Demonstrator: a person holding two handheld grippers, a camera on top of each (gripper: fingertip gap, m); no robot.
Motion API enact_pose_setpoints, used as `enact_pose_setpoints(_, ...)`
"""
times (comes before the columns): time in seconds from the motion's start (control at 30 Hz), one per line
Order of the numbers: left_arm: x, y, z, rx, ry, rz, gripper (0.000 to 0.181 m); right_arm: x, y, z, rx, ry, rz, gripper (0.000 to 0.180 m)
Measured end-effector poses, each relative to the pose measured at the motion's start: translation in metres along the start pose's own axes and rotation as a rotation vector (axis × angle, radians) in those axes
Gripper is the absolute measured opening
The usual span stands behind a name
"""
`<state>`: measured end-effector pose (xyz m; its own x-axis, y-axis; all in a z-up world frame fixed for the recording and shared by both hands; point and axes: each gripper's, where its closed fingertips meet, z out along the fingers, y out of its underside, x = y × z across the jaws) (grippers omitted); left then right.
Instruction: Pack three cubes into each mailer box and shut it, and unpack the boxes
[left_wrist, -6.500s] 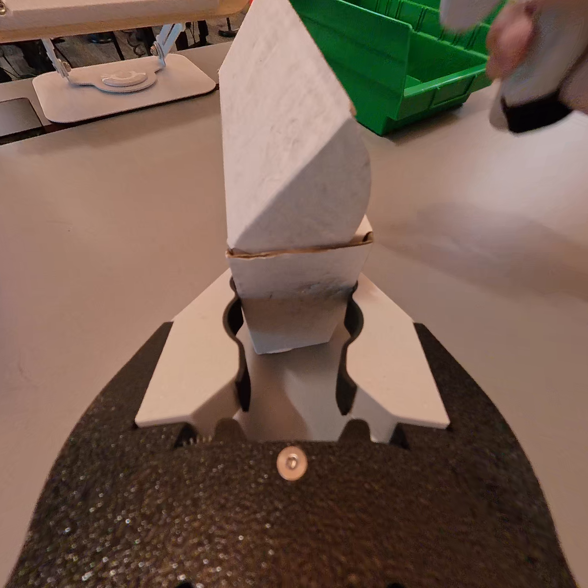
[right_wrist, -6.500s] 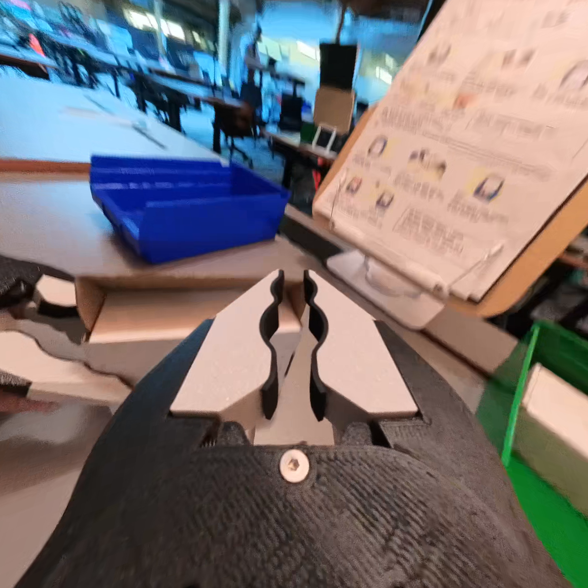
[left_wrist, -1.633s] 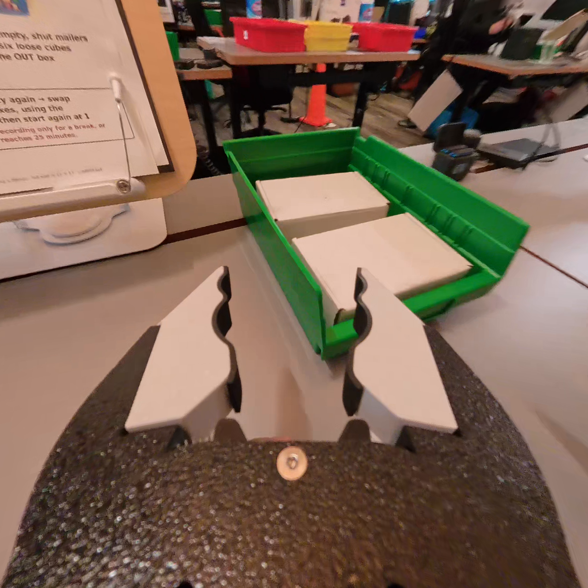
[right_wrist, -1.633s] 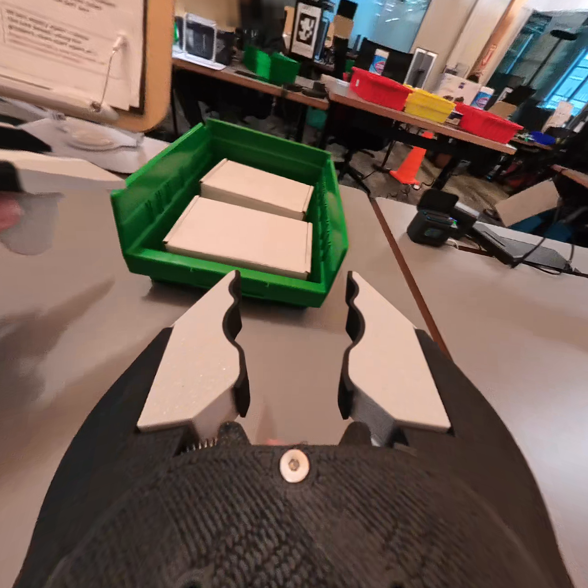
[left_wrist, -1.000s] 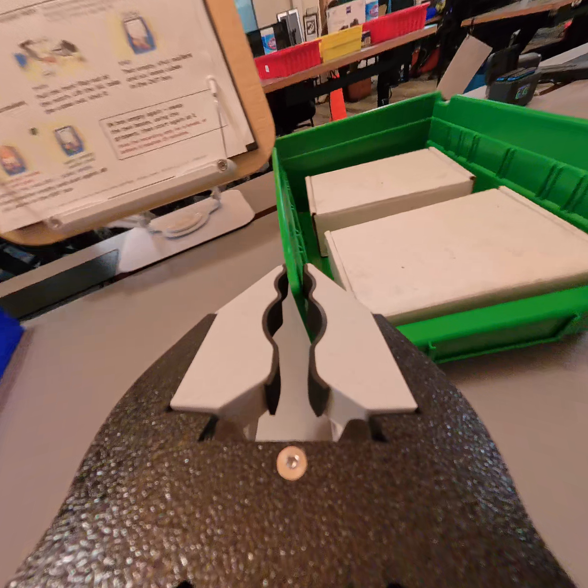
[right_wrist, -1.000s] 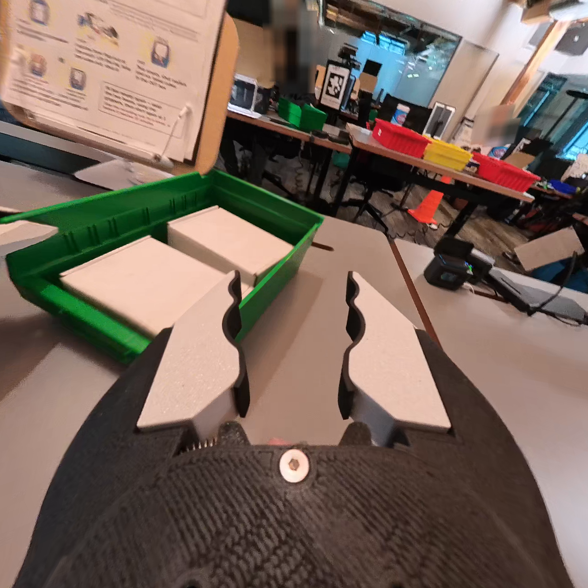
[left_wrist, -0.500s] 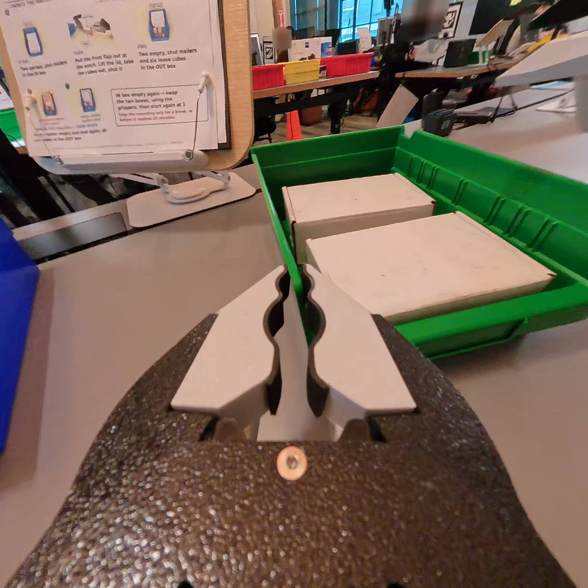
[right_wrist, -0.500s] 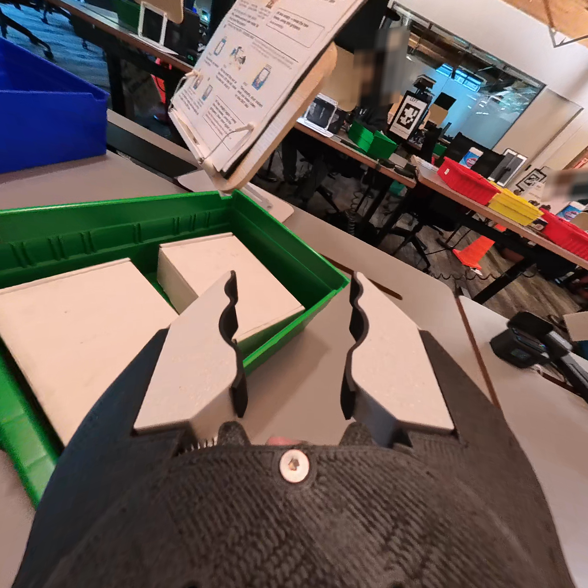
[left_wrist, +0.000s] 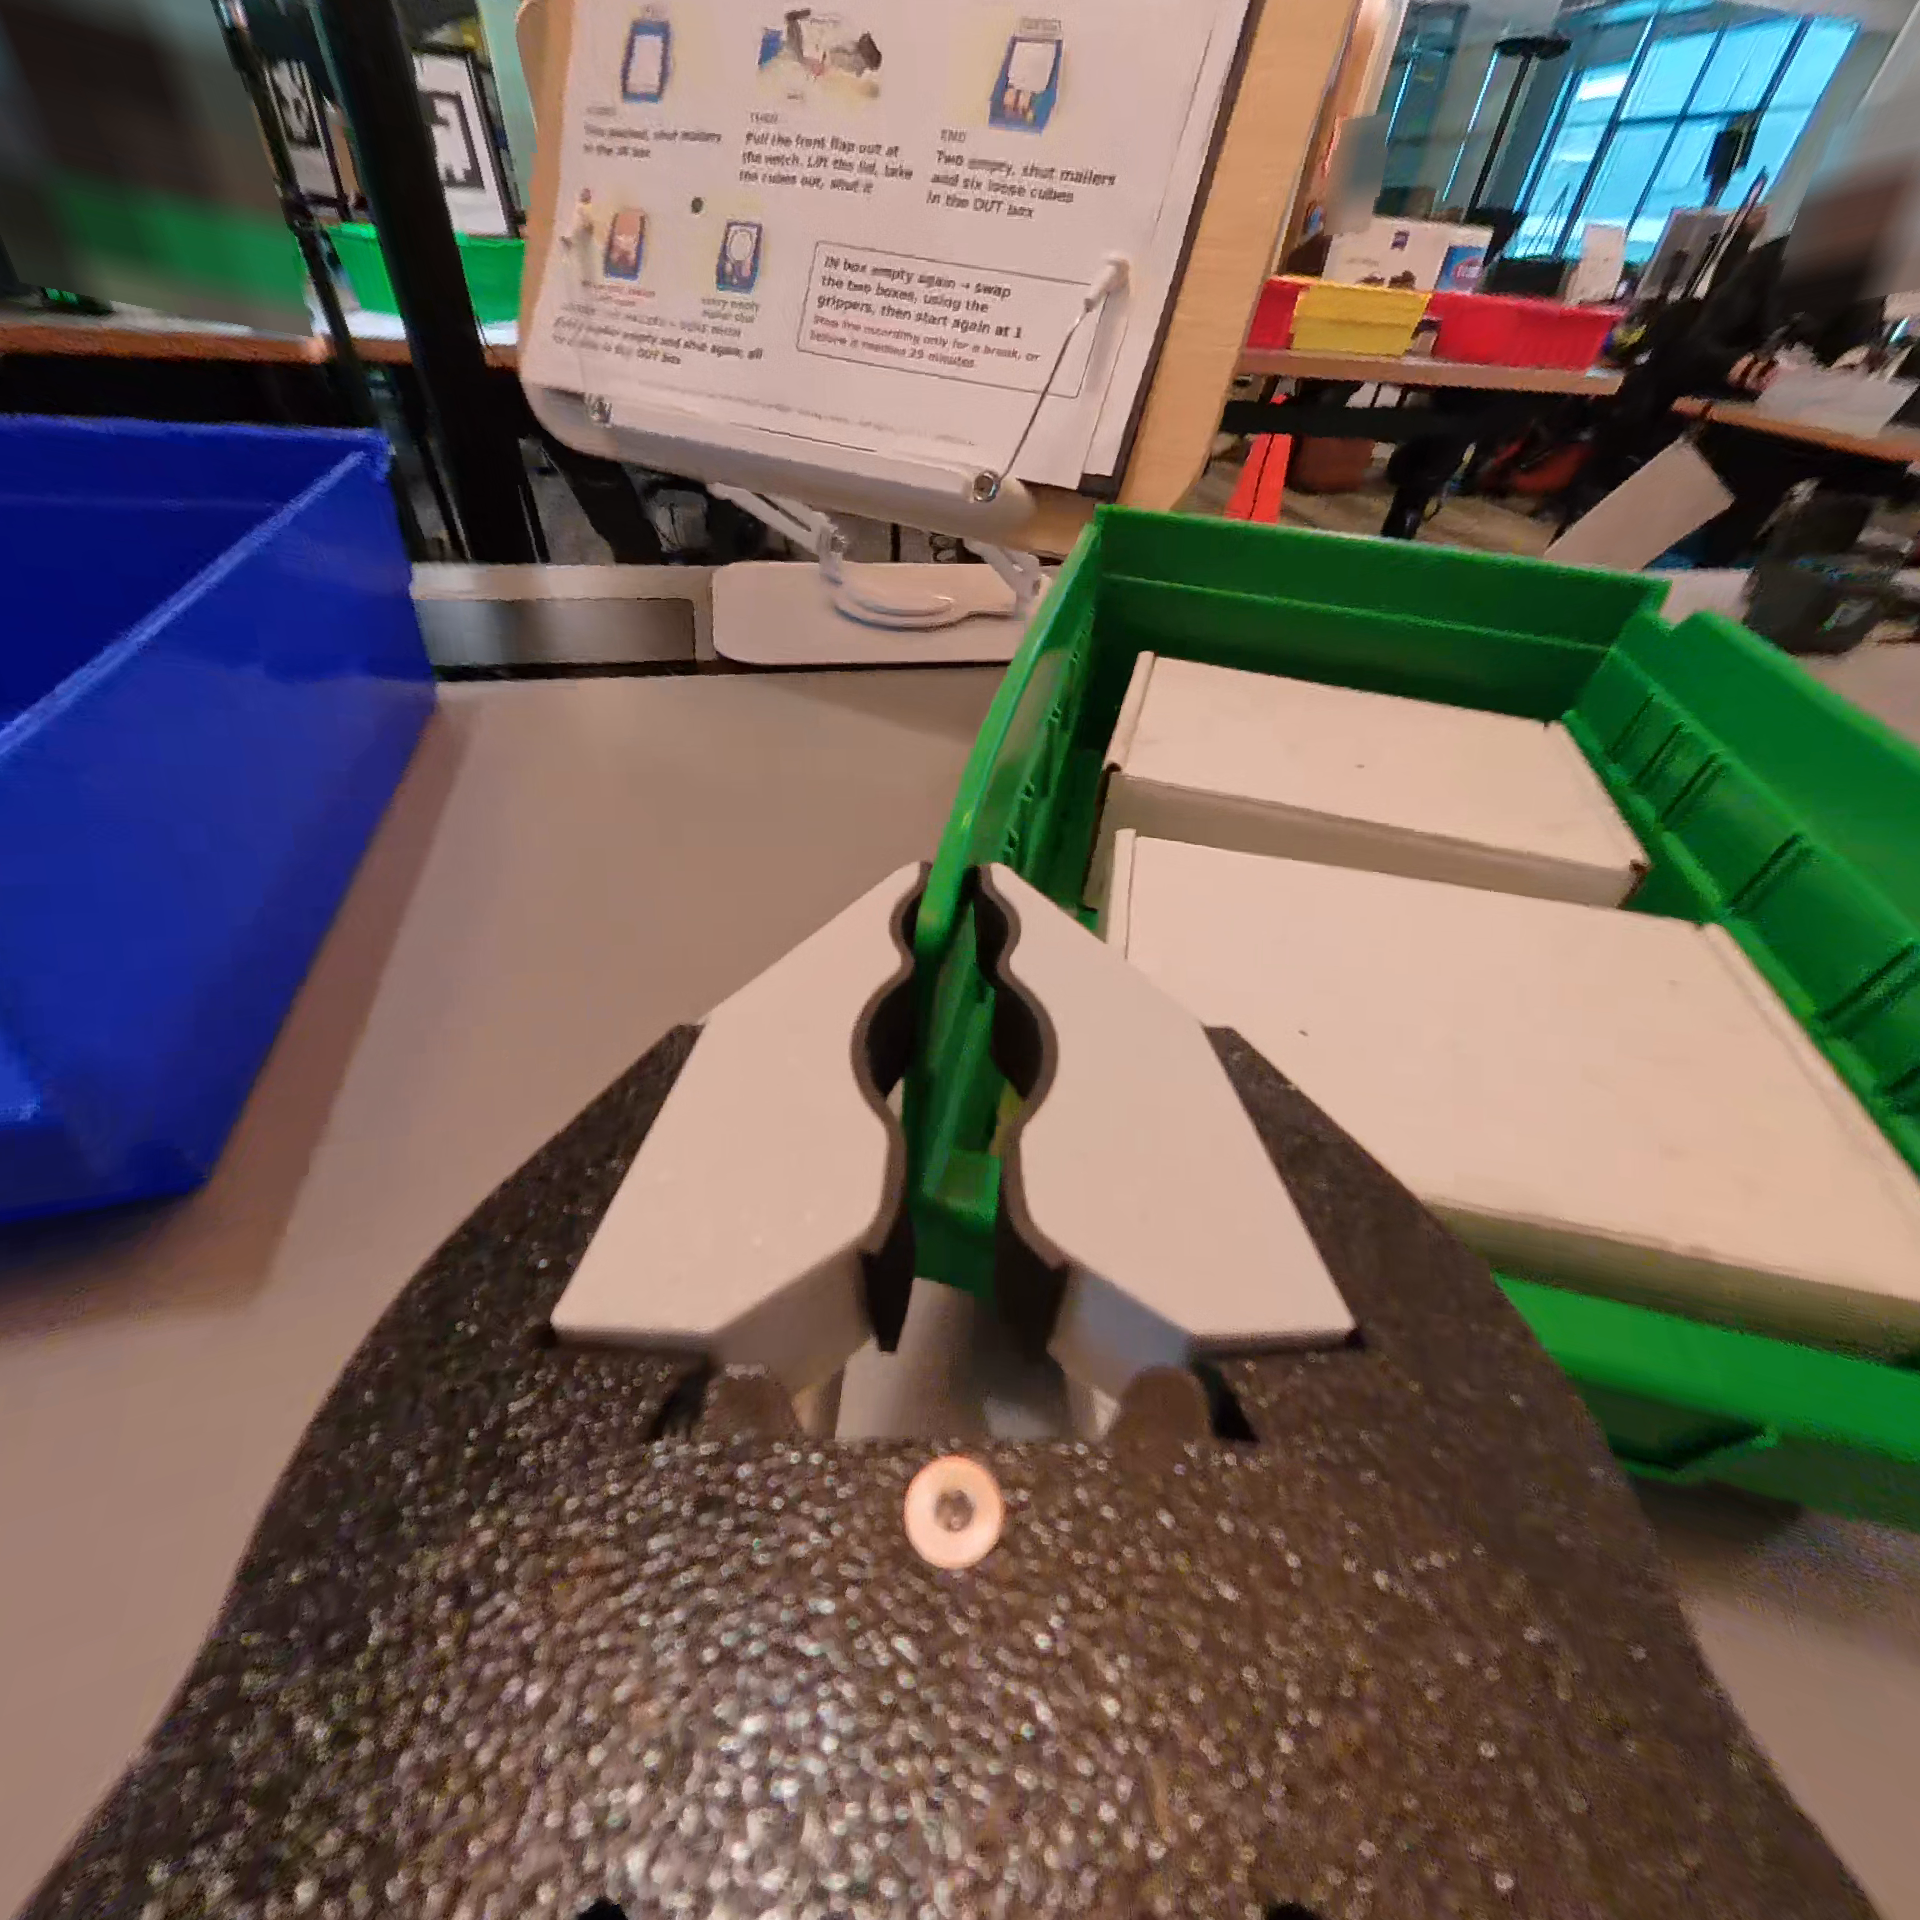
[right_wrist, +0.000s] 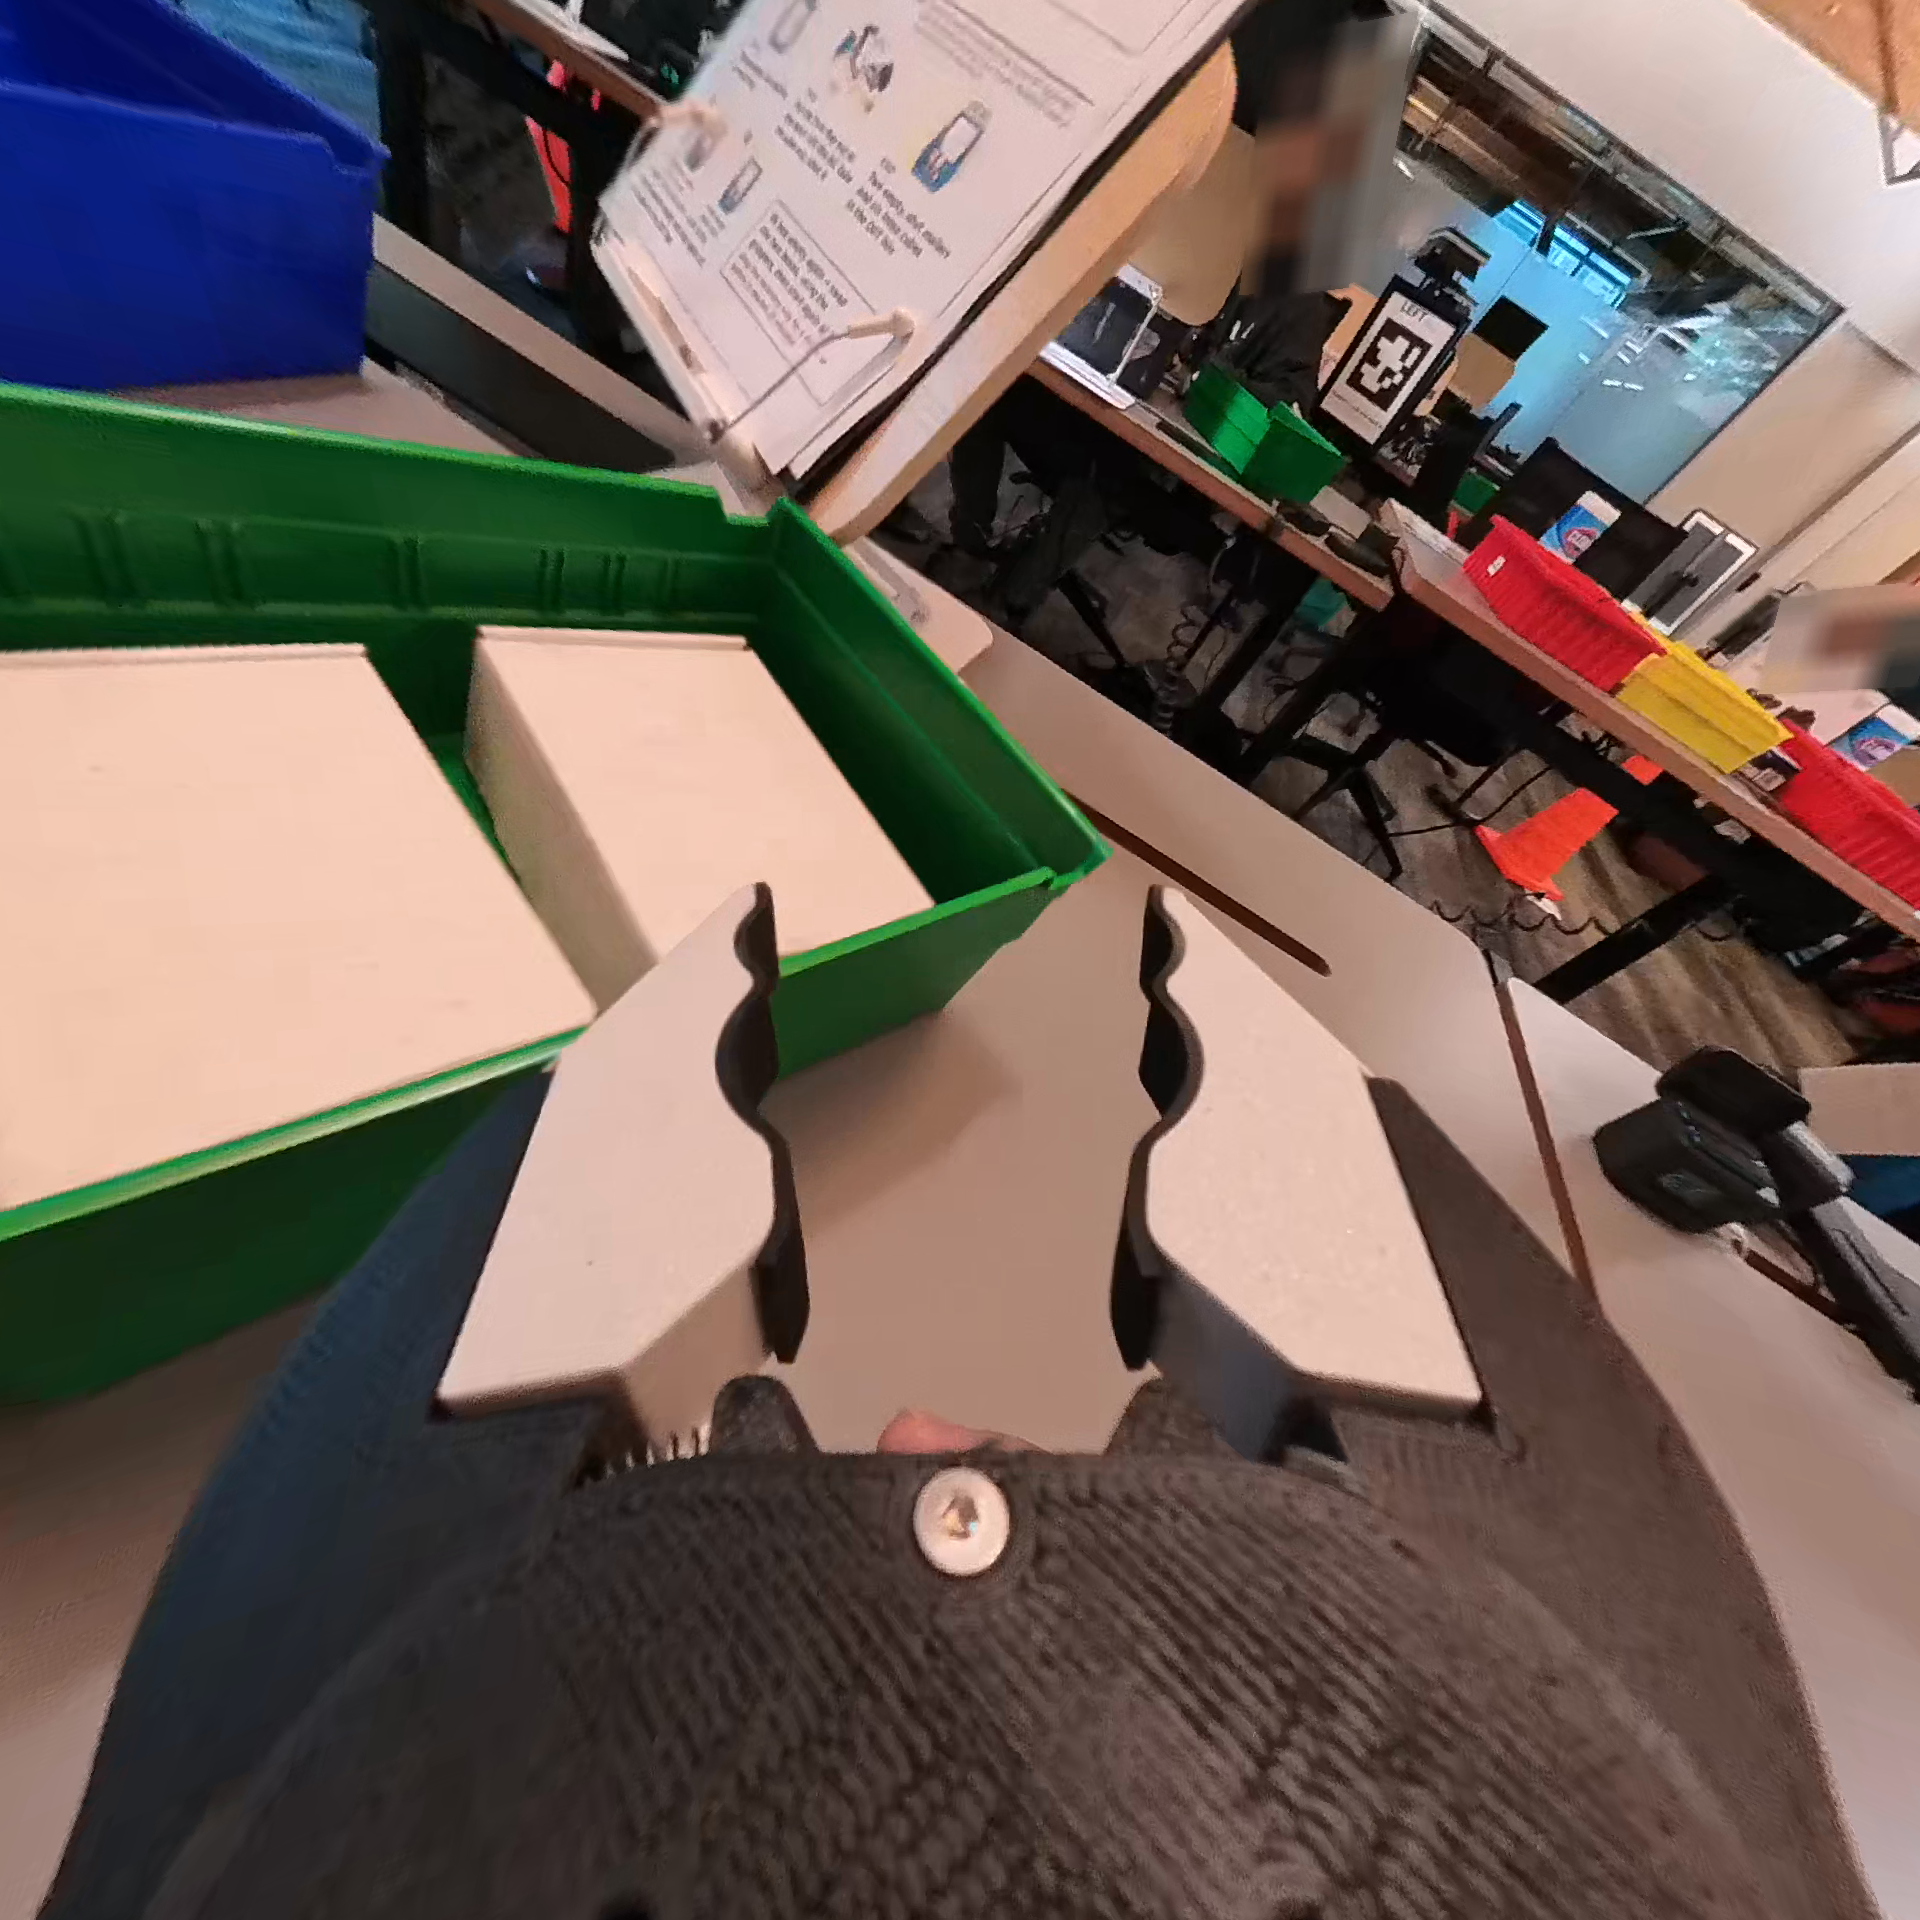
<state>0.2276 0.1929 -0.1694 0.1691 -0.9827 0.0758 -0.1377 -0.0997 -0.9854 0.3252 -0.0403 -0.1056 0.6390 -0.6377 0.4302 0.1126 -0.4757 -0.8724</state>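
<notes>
Two shut white mailer boxes, a near one (left_wrist: 1455, 1039) and a far one (left_wrist: 1351, 748), lie side by side in a green bin (left_wrist: 1351, 592). My left gripper (left_wrist: 951, 883) is shut on the bin's left wall, which runs between its fingers. In the right wrist view the bin (right_wrist: 312, 530) and both boxes (right_wrist: 208, 862) (right_wrist: 686, 769) lie to the left. My right gripper (right_wrist: 956, 904) is open and empty over the table, just off the bin's corner. No cubes show.
A blue bin (left_wrist: 187, 779) stands on the table left of the green one. An instruction board (left_wrist: 883, 229) on a stand is behind both. A black device (right_wrist: 1714, 1153) sits at the right. The table edge (right_wrist: 1351, 914) lies beyond the right gripper.
My left gripper stays shut on the green bin's wall, now deeper between the fingers, and the blue bin has come closer on the left. My right gripper stays open and has tilted near the bin's corner.
</notes>
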Motion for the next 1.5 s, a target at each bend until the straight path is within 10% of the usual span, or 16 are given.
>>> enact_pose_setpoints(0.67, 0.081, -0.005, 0.088, -0.060, 0.133, 0.052, 0.001, 0.029, 0.031, -0.004, -0.049, 0.017, 0.052, 0.070)
enact_pose_setpoints(1.13, -0.044, 0.012, -0.099, -0.064, 0.049, 0.000, 0.001, -0.045, -0.058, 0.000, 0.138, -0.256, 0.187, 0.094)
enact_pose_setpoints(1.37, -0.080, 0.020, -0.168, -0.044, -0.029, 0.095, 0.002, -0.158, -0.193, 0.111, 0.150, -0.599, 0.497, 0.096)
enact_pose_setpoints(1.5, -0.093, 0.023, -0.198, -0.026, -0.093, 0.075, 0.002, -0.229, -0.205, 0.207, -0.095, -0.574, 0.544, 0.099)
